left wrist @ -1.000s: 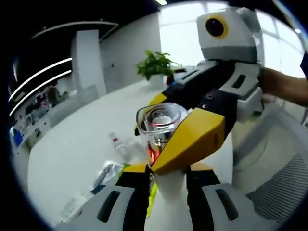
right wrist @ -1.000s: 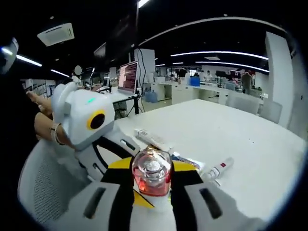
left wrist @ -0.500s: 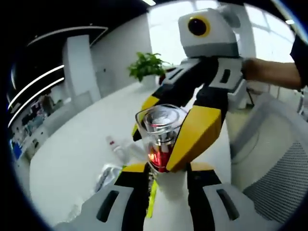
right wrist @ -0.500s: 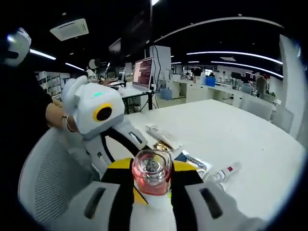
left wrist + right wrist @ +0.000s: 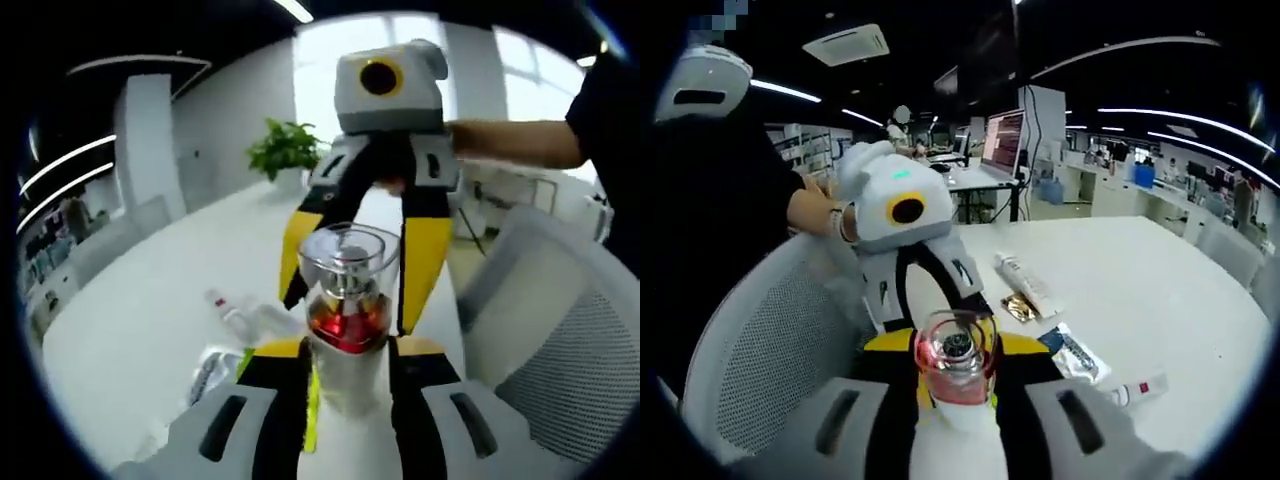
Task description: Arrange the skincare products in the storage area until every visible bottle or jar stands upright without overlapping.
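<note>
Bottle (image 5: 346,300) of clear glass with red liquid in its lower part was held up above the white table (image 5: 140,320), gripped from two sides at once. In the left gripper view the left gripper (image 5: 347,362) had its yellow-tipped jaws pressed against the bottle's white lower body, and the right gripper (image 5: 352,262) reached in from beyond with its long yellow jaws straddling the clear cap; whether they were pinching it or standing just off it I could not tell. The right gripper view showed the same bottle (image 5: 954,372) end-on between the right gripper's own jaws, close at either side, with the left gripper (image 5: 930,300) coming in from behind it and a hand (image 5: 818,212) on its body.

Down on the table, in the right gripper view, lay a white tube (image 5: 1025,281), a small gold sachet (image 5: 1020,306) just beside it, a flat blue-and-white packet (image 5: 1073,350), and a small white tube with red marking (image 5: 1137,390) near the table's edge. A grey mesh chair (image 5: 760,350) stood close by the person. A potted green plant (image 5: 285,150) sat at the far end of the table in the left gripper view.
</note>
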The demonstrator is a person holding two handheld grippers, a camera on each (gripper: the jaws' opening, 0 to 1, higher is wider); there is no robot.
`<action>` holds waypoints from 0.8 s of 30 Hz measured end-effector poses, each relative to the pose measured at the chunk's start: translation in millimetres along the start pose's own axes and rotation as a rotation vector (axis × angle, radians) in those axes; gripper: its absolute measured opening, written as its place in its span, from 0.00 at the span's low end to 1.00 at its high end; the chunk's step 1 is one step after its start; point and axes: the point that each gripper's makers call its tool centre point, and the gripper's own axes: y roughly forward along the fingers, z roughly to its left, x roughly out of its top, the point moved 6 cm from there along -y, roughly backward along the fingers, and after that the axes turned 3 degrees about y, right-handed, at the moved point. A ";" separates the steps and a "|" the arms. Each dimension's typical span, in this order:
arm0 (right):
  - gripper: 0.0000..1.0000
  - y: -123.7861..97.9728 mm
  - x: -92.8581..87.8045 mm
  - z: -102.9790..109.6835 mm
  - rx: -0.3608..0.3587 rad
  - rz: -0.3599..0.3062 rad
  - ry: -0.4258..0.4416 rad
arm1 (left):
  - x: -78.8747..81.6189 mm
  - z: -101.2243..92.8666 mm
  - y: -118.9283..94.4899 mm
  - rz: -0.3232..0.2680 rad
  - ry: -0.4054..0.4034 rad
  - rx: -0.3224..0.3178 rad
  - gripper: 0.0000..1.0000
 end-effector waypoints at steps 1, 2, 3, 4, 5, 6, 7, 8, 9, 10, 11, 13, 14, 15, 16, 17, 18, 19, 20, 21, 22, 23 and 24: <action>0.28 0.4 0.2 1.5 0.034 0.009 -0.028 | -0.2 -0.6 1.3 0.000 0.013 -0.002 0.28; 0.28 0.8 0.5 2.6 0.054 0.013 -0.041 | -0.4 -0.5 1.6 0.000 0.016 -0.003 0.28; 0.28 1.9 0.8 5.7 0.091 0.018 -0.060 | -0.7 -0.8 3.2 0.000 0.017 -0.013 0.29; 0.28 2.7 1.1 7.3 0.112 0.022 -0.079 | -1.1 -0.6 4.5 -0.003 0.018 -0.020 0.31; 0.29 4.1 1.7 10.0 0.140 0.027 -0.102 | -1.5 -0.6 5.5 -0.006 0.018 -0.027 0.32; 0.29 5.2 2.4 9.6 0.138 0.027 -0.098 | -1.7 -1.5 6.3 -0.007 0.020 -0.038 0.32; 0.29 6.3 3.0 9.4 0.138 0.029 -0.097 | -2.0 -1.9 6.6 -0.006 0.017 -0.040 0.31; 0.29 7.1 3.2 9.2 0.144 0.028 -0.098 | -2.1 -3.2 7.0 -0.006 0.018 -0.043 0.30; 0.29 8.2 3.2 7.8 0.143 0.024 -0.092 | -2.2 -4.0 7.4 -0.006 0.021 -0.046 0.29; 0.29 8.9 3.3 7.0 0.137 0.017 -0.076 | -1.8 -3.1 7.6 -0.007 0.024 -0.038 0.29; 0.29 9.1 3.2 6.6 0.131 0.011 -0.072 | -2.3 -1.7 7.1 -0.003 0.018 -0.029 0.29; 0.29 9.6 2.7 5.3 0.086 -0.024 -0.029 | -2.6 -0.1 6.2 -0.006 -0.033 -0.016 0.28; 0.30 9.8 2.5 4.4 0.055 -0.047 -0.007 | -2.7 0.6 6.4 -0.007 -0.025 -0.011 0.28; 0.30 9.6 1.9 4.3 0.043 -0.053 -0.002 | -2.7 0.8 6.4 -0.007 -0.026 -0.008 0.28; 0.30 9.4 1.4 4.1 0.024 -0.065 0.001 | -2.7 1.2 6.6 -0.006 -0.034 -0.003 0.28; 0.30 8.7 0.5 3.7 -0.014 -0.073 0.007 | -2.8 1.9 7.2 -0.007 -0.044 0.005 0.28; 0.30 8.2 -0.9 3.0 -0.067 -0.076 0.069 | -2.7 2.3 7.7 -0.009 -0.053 0.011 0.28; 0.31 8.3 -1.1 2.3 -0.098 -0.084 0.106 | -2.6 3.0 8.7 -0.011 -0.072 0.016 0.27; 0.31 7.9 -1.5 2.5 -0.125 -0.090 0.132 | -2.5 2.9 9.3 -0.013 -0.084 0.015 0.27; 0.32 7.0 -1.9 2.0 -0.175 -0.102 0.166 | -2.4 2.4 10.3 -0.016 -0.105 0.015 0.27; 0.32 6.5 -2.0 2.1 -0.207 -0.117 0.194 | -2.3 1.8 11.0 -0.018 -0.123 0.015 0.27; 0.33 5.0 -3.2 3.0 -0.249 -0.133 0.227 | -2.2 0.7 11.6 -0.018 -0.127 0.012 0.27; 0.33 3.6 -3.5 4.3 -0.275 -0.136 0.241 | -1.7 0.0 12.5 -0.020 -0.126 0.015 0.27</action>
